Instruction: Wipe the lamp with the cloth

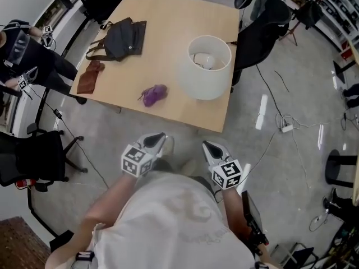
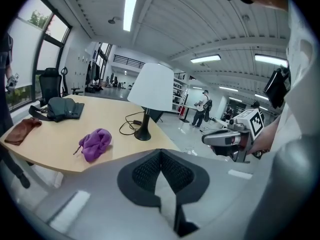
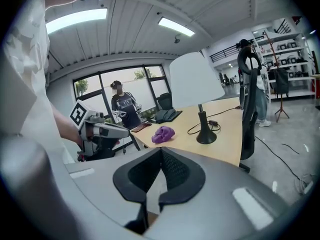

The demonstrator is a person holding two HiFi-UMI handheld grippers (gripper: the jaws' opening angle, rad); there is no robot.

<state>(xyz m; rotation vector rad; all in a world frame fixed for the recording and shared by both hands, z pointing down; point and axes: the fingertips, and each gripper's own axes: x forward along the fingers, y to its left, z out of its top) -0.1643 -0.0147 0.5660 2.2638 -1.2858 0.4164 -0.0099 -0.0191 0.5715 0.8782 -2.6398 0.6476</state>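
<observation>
Now we hold the left gripper (image 1: 159, 140) and right gripper (image 1: 209, 147), jaws pressed together and empty, over bare floor (image 1: 112, 142) short of the table's (image 1: 168, 116) near edge. The cloth (image 1: 154, 94) lies near that edge; the lamp (image 1: 205, 66) stands beside it, toward the right edge.

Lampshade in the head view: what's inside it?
Through the open top of the lampshade, a pale bulb shows. From above, the shade hides the stem and base, seen only in the gripper views.

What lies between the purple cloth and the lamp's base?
A black cable loop beside the lamp base; otherwise bare tabletop to the cloth, per left gripper view.
</observation>
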